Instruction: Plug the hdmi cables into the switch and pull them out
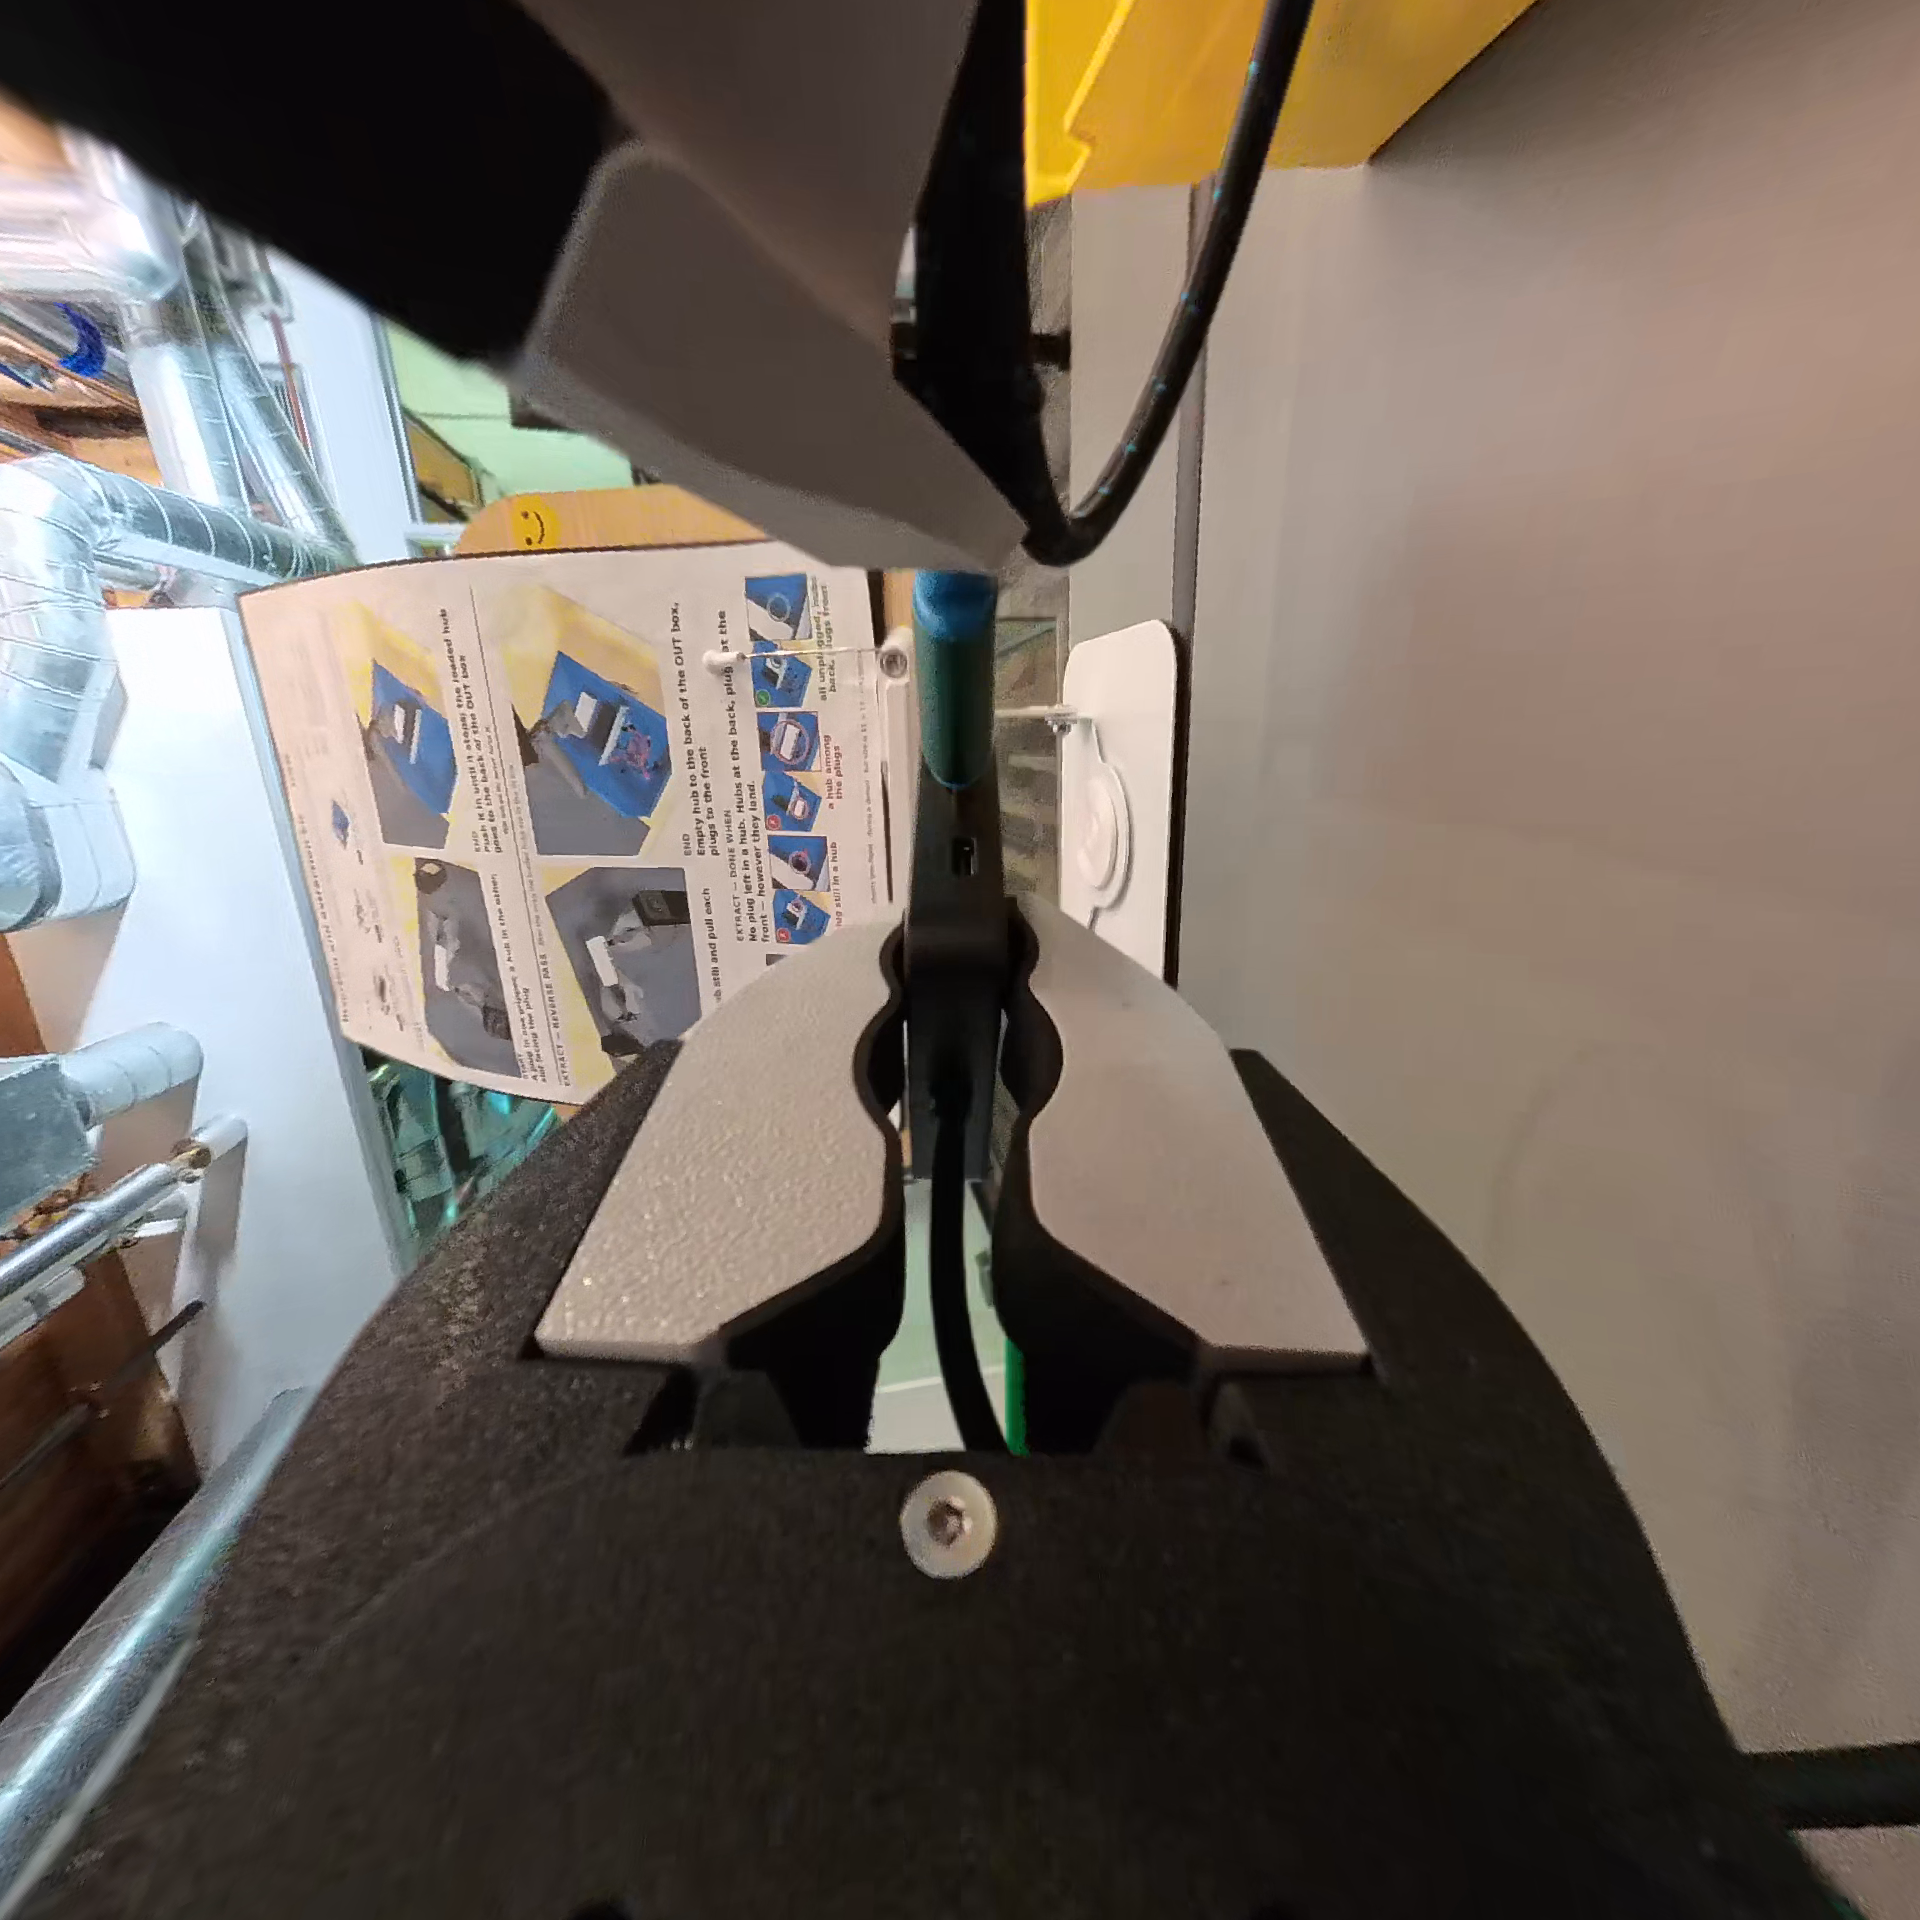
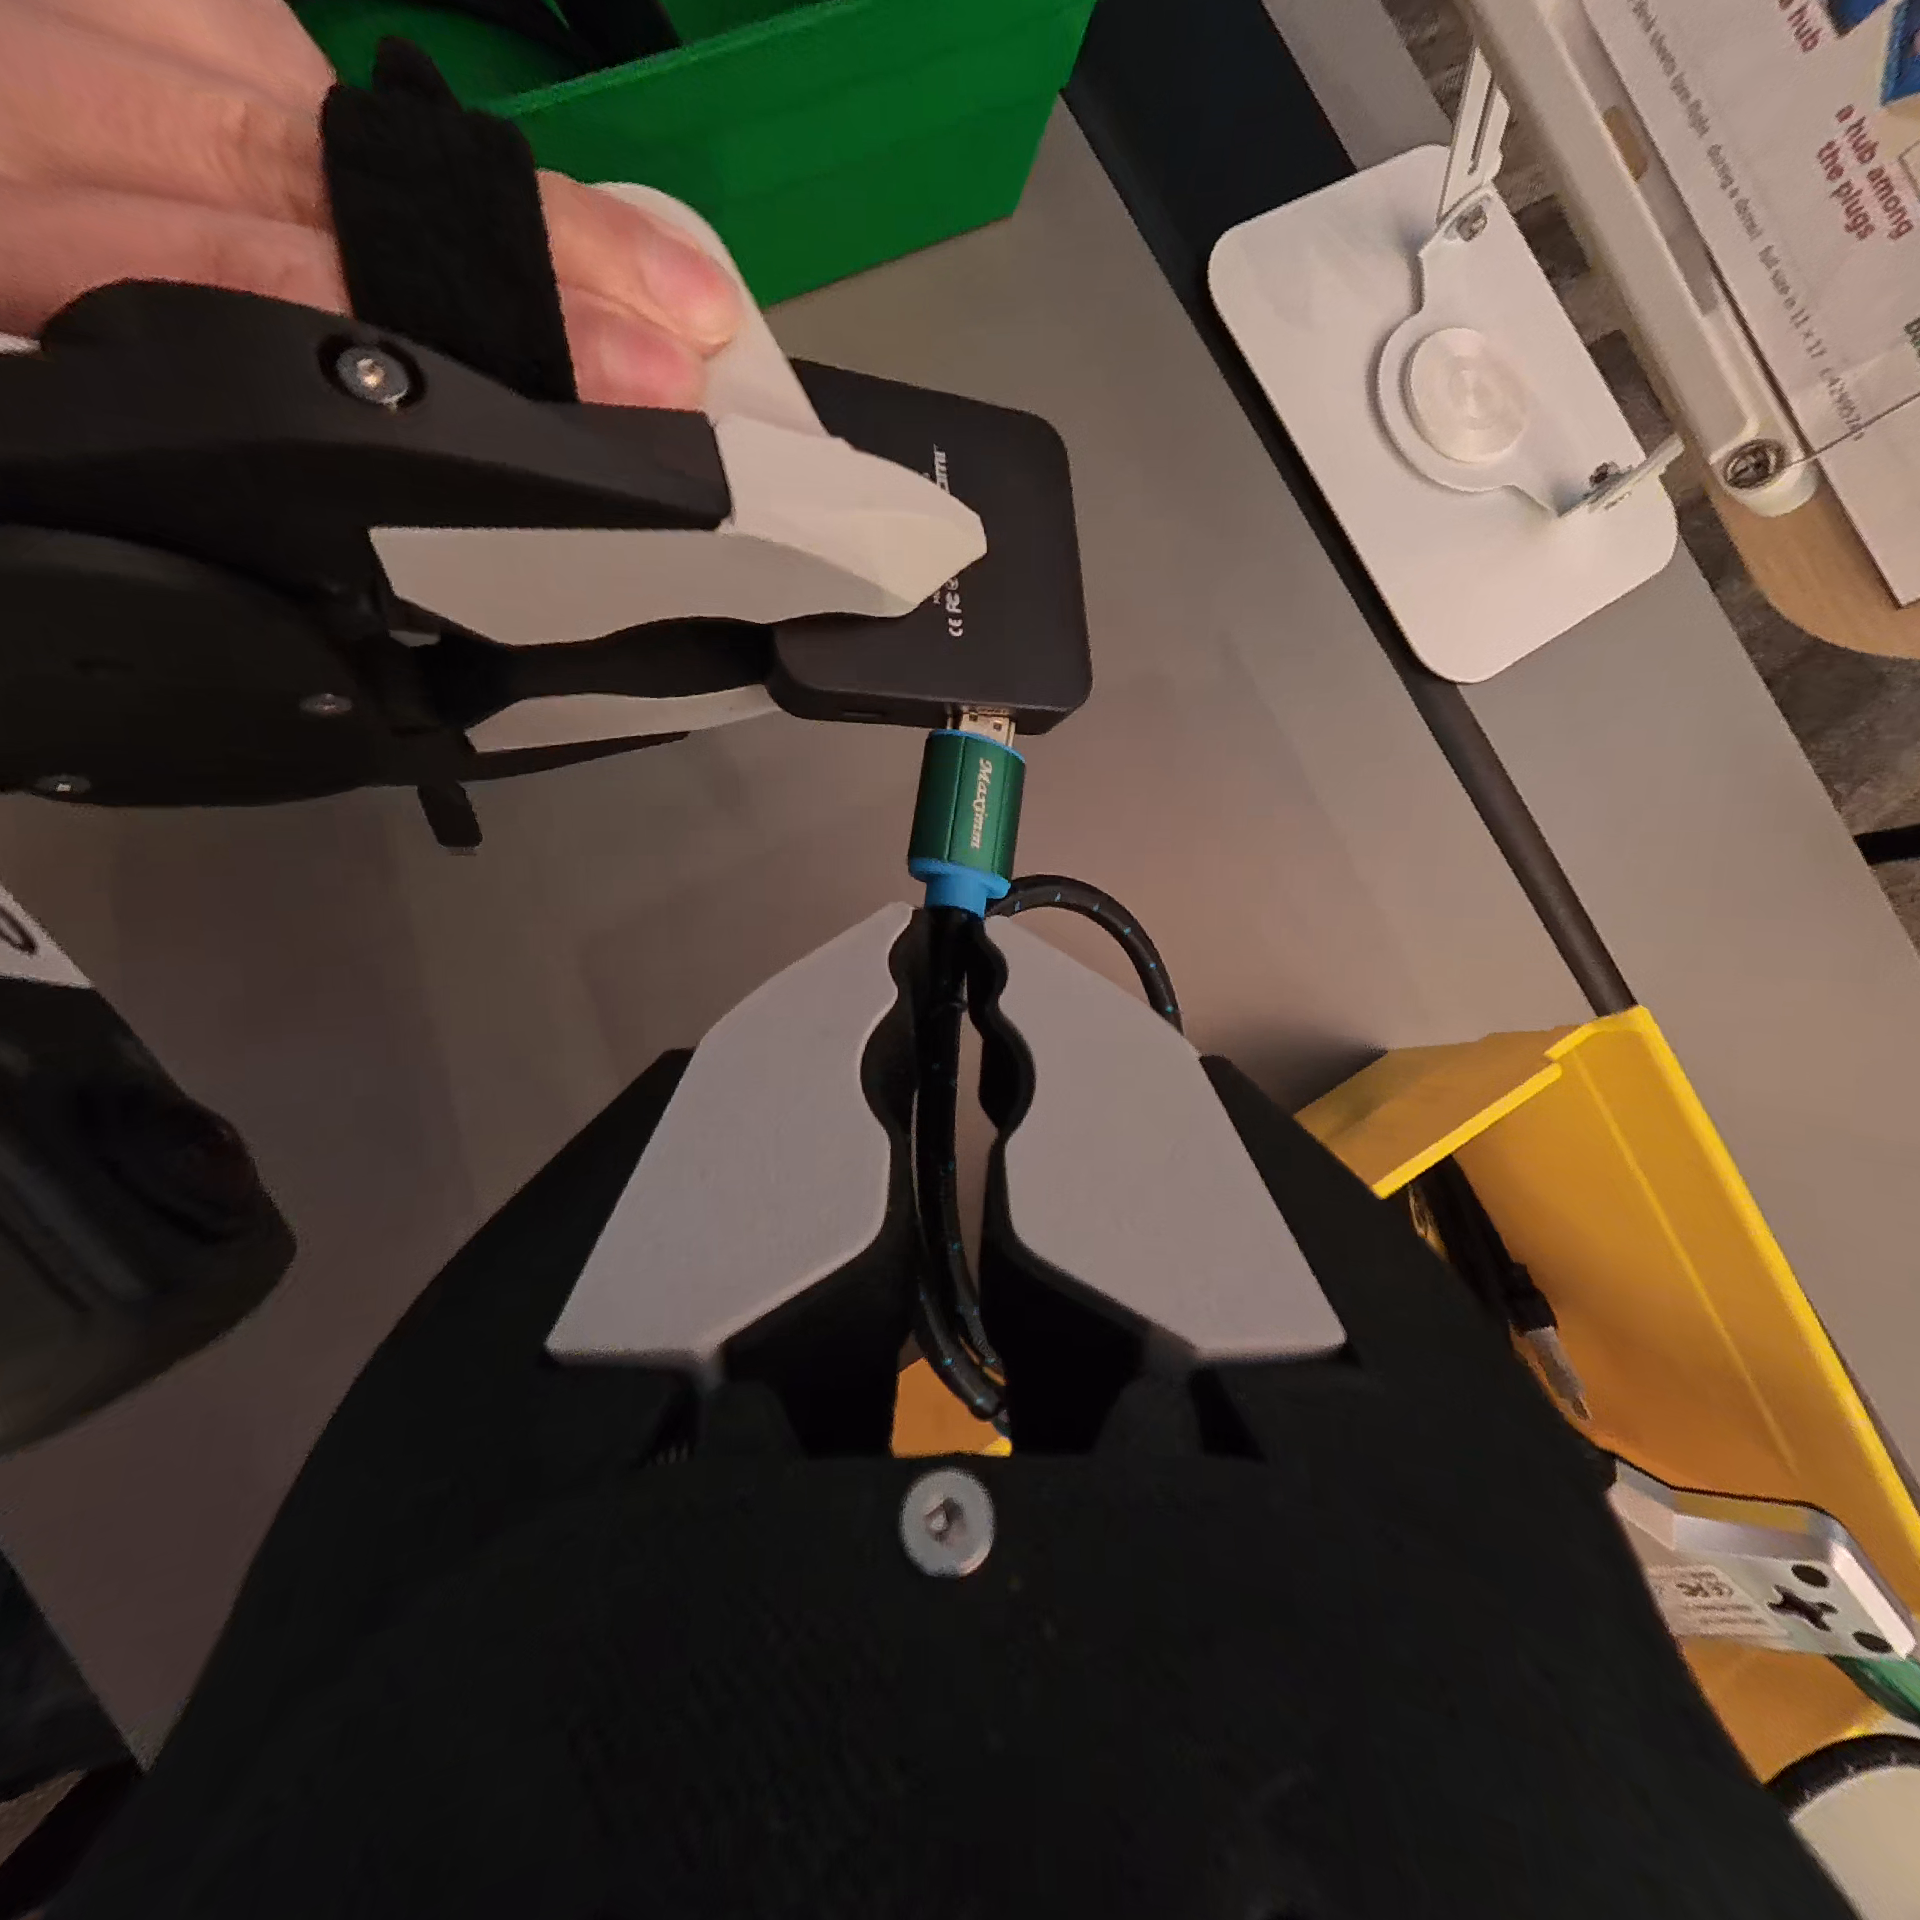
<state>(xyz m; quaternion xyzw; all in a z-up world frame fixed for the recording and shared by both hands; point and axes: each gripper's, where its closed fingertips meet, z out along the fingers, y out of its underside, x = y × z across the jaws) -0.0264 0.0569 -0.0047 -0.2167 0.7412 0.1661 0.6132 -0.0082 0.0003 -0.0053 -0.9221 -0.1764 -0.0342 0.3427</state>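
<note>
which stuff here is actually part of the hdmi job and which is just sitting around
Part of the job:
- black switch, clamped in the left hand-held gripper
- green hdmi plug, metal tip at the switch's port
- braided black cable, pinched by the right hand-held gripper

Just lying about:
- green bin
- yellow bin
- white mount plate
- instruction sheet

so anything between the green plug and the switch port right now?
Nothing visible. The green plug sits at the switch edge, metal tip partly in the port, some metal showing. The right gripper clamps the cable just behind it; the left gripper holds the switch above the table.
</note>
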